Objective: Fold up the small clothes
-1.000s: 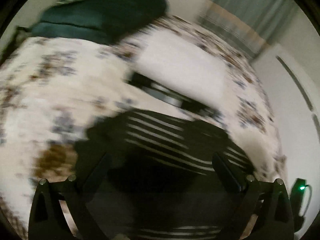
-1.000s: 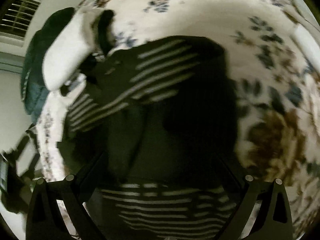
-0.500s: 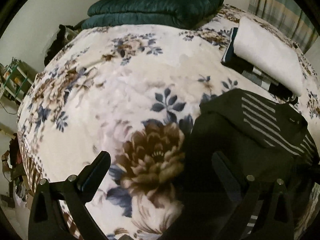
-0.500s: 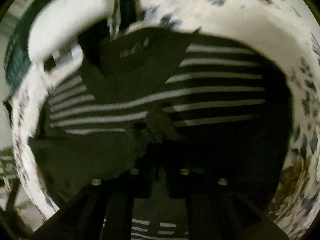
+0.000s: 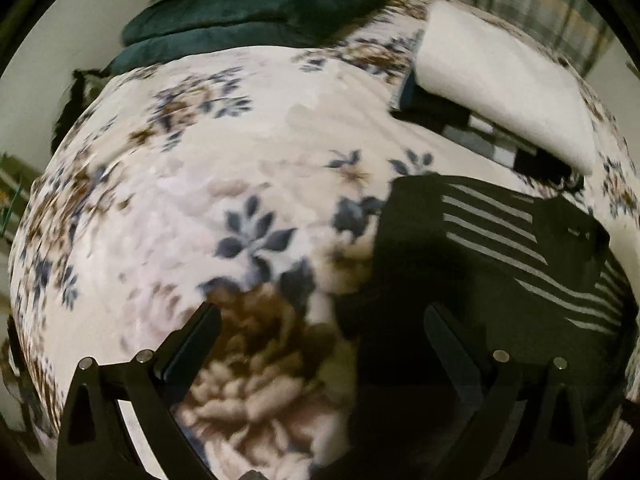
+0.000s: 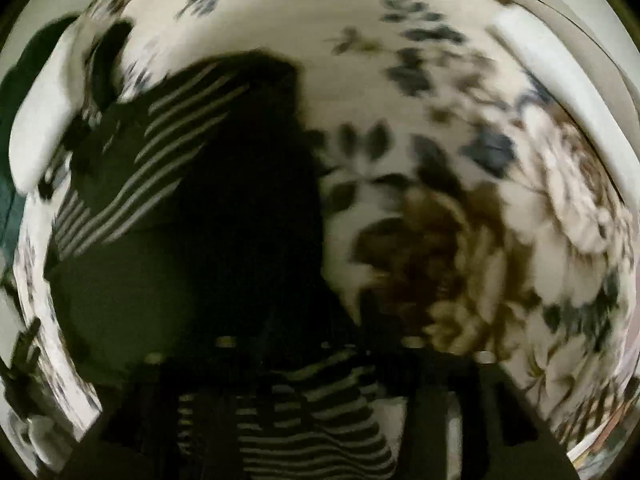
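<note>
A black shirt with thin white stripes (image 5: pixel 500 264) lies on the floral bedspread (image 5: pixel 248 168), at the right of the left wrist view. My left gripper (image 5: pixel 320 328) is open and empty, its right finger over the shirt's edge. In the blurred right wrist view the shirt (image 6: pixel 192 208) fills the left and lower part. My right gripper (image 6: pixel 312 344) looks shut on a striped fold of the shirt (image 6: pixel 320 412) that hangs close to the camera.
A stack of folded clothes with a white piece on top (image 5: pixel 500 80) sits at the far right of the bed. Dark green pillows (image 5: pixel 272 4) lie at the head. The bed's edge drops off at the left, by a wall.
My left gripper swung left off the shirt and hovers open over the bedspread. My right gripper closed on the shirt and moved, dragging a striped fold toward the camera.
</note>
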A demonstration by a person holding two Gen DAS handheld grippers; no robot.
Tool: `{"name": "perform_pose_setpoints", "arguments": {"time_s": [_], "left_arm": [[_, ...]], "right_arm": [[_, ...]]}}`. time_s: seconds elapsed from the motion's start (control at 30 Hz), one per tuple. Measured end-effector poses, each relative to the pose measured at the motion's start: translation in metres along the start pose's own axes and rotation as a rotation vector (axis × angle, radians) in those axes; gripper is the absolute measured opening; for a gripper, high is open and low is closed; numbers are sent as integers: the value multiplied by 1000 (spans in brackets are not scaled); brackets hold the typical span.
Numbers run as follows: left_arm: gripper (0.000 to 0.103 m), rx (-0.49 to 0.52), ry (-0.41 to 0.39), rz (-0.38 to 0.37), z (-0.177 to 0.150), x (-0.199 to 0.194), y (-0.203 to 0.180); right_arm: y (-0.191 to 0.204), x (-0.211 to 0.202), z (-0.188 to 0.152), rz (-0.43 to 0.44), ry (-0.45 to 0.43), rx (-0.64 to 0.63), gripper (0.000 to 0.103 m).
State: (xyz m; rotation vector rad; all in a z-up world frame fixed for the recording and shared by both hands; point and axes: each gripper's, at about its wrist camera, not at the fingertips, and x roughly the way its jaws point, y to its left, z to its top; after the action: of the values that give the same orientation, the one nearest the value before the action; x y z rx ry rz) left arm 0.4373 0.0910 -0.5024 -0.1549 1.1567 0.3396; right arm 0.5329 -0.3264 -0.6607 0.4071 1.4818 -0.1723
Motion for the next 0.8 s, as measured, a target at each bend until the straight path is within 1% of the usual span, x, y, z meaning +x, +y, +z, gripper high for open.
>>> {"name": "perform_pose_setpoints", "arguments": {"time_s": [0.03,0.07,0.1,0.17,0.23,0.27,0.33,0.37,0.43,0.47,0.53,0.57,0.67,0.7,0.73,0.77,0.8], "left_arm": [[103,23,0,1,3,3,-6],[103,59,-4,6,6,7,-14],[103,86,-8,10,8,10,-20],[103,146,-4,36,13,20,-33],[103,184,5,52,16,30,-43],[103,203,15,65,18,38,-48],[103,222,33,68,20,48,-53],[103,232,45,75,21,54,-55],[103,238,59,78,21,61,-55],[103,234,65,75,20,63,-53],[103,220,77,67,18,64,-48],[103,214,81,61,17,64,-44],[103,195,90,48,14,60,-35],[103,188,90,41,13,59,-31],[103,183,88,38,12,57,-28],[103,178,88,33,11,56,-26],[103,175,89,28,10,57,-24]], "right_arm": [[-6,-6,1,14,-18,28,52],[-8,-10,2,28,-31,48,59],[-10,-13,3,48,-44,65,63],[-10,-16,8,102,-64,92,63],[-3,-11,15,124,-56,86,63],[5,-6,21,112,-51,71,63],[19,5,25,103,-48,29,63],[29,11,25,92,-42,-15,63],[45,26,27,27,-12,-102,63],[49,32,22,-17,4,-147,63],[46,38,10,-102,35,-197,63],[37,38,1,-114,53,-206,63],[8,33,-21,-131,119,-172,63],[1,29,-26,-139,126,-159,63],[-2,23,-28,-152,118,-149,63],[-5,14,-27,-152,90,-135,63],[-6,4,-24,-135,57,-115,63]]}}
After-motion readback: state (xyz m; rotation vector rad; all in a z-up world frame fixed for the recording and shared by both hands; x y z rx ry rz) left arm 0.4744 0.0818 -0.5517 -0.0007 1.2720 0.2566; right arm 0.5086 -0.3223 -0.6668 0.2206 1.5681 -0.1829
